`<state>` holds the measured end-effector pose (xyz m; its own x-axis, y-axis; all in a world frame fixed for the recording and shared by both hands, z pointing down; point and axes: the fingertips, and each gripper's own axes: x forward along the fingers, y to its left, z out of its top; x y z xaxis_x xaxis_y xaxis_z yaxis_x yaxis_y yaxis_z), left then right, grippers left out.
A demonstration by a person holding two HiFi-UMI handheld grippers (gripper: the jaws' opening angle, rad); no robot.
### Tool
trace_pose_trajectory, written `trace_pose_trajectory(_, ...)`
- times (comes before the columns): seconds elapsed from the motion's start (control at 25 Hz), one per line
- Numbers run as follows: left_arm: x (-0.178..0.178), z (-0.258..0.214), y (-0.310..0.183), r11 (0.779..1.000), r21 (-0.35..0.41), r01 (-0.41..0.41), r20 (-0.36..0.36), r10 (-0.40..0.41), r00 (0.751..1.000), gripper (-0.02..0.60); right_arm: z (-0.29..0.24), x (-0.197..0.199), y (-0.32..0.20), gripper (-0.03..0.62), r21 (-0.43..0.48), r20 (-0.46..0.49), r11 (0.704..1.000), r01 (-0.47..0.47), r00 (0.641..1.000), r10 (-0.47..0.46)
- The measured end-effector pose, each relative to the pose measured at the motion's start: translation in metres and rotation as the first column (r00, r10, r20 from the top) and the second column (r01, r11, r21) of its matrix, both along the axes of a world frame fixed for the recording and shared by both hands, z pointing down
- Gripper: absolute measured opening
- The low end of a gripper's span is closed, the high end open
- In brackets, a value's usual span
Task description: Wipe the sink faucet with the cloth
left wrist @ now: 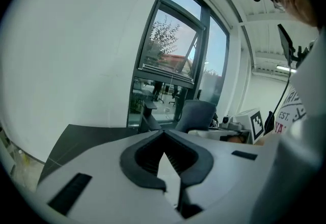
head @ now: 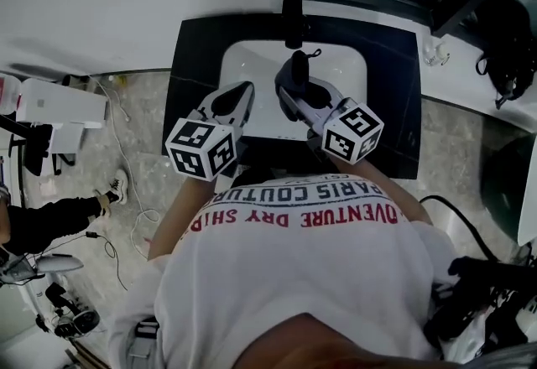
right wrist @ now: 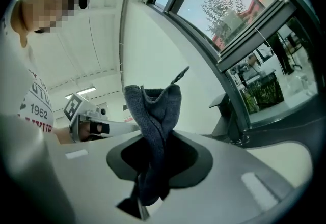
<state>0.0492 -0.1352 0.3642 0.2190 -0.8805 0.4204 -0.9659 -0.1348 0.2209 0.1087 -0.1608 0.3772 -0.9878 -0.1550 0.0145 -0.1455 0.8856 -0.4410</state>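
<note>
Faucet: dark upright fitting at the far edge of the basin, centred. It is the thing to be wiped and looks untouched by the cloth.

1. Table: black top that carries the basin, with the person standing against its near edge.
2. Sink: white basin set into the table, with both tools held over it.
3. Left hand-held gripper: jaws together at the tips, nothing between them. It sits over the left half of the basin, well clear of the faucet.
4. Right hand-held gripper: jaws clamped on the cloth. It points toward the faucet from the near side.
5. Cloth: dark grey and bunched. A thick fold stands up past the jaw tips and a tail hangs below them. It is near the faucet, on the person's side of it, and seems just short of touching.

Handling note (judgement): the step in hand is bringing the cloth onto the faucet.
- Lead with the free fold, so that fabric and not a jaw tip meets the metal.
- Keep the clamp firm, because the bunch is gripped low and could drag out on a hard stroke.
- Stroke along the fitting's length, then turn the wrist to reach its sides and back.
- Keep the left tool clear, since it has no part in this step.
</note>
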Motion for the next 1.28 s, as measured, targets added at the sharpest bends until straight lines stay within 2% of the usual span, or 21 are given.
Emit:
trace_pose_trajectory(0.12,-0.017,-0.003,-0.009,0.999,0.032,-0.037,-0.017,0.038,0.999,0.002,0.002,-0.023,-0.003,0.071,0.025,-0.017,0.999,-0.027,0.999,0.027)
trace_pose_trajectory(0.2,-0.042,0.0,-0.01,0.997,0.038,-0.061,-0.031,0.062,0.998,0.002,0.007,-0.05,-0.002,0.071,0.024,-0.031,0.999,-0.048,0.998,0.049)
trace_pose_trajectory(0.32,-0.097,0.008,-0.008,0.995,0.018,-0.094,-0.04,0.095,0.995,0.002,0.014,-0.104,0.0,0.071,0.005,-0.057,0.996,-0.084,0.995,0.084)
trace_pose_trajectory(0.52,-0.214,0.019,-0.007,0.989,-0.019,-0.147,-0.045,0.146,0.988,0.002,0.023,-0.206,0.0,0.071,-0.026,-0.095,0.983,-0.184,0.979,0.181)
trace_pose_trajectory(0.6,-0.249,0.026,-0.003,0.984,-0.031,-0.177,-0.057,0.175,0.983,0.002,0.028,-0.232,0.002,0.071,-0.026,-0.104,0.969,-0.244,0.965,0.24)
trace_pose_trajectory(0.68,-0.27,0.031,-0.006,0.975,-0.035,-0.218,-0.057,0.216,0.975,0.002,0.027,-0.245,-0.004,0.071,-0.003,-0.108,0.951,-0.31,0.945,0.308)
trace_pose_trajectory(0.8,-0.272,0.037,-0.014,0.952,-0.037,-0.305,-0.065,0.302,0.951,0.002,0.023,-0.242,-0.015,0.071,0.065,-0.139,0.908,-0.414,0.897,0.419)
trace_pose_trajectory(1.0,-0.239,0.05,-0.034,0.901,-0.061,-0.43,-0.072,0.426,0.902,0.002,0.007,-0.208,-0.042,0.071,0.178,-0.151,0.821,-0.543,0.809,0.568)
trace_pose_trajectory(1.12,-0.219,0.055,-0.048,0.879,-0.083,-0.47,-0.057,0.467,0.882,0.002,0.012,-0.182,-0.062,0.071,0.19,-0.138,0.772,-0.606,0.763,0.632)
trace_pose_trajectory(1.28,-0.205,0.059,-0.06,0.856,-0.097,-0.508,-0.045,0.506,0.861,0.002,0.028,-0.166,-0.085,0.071,0.192,-0.168,0.735,-0.65,0.717,0.677)
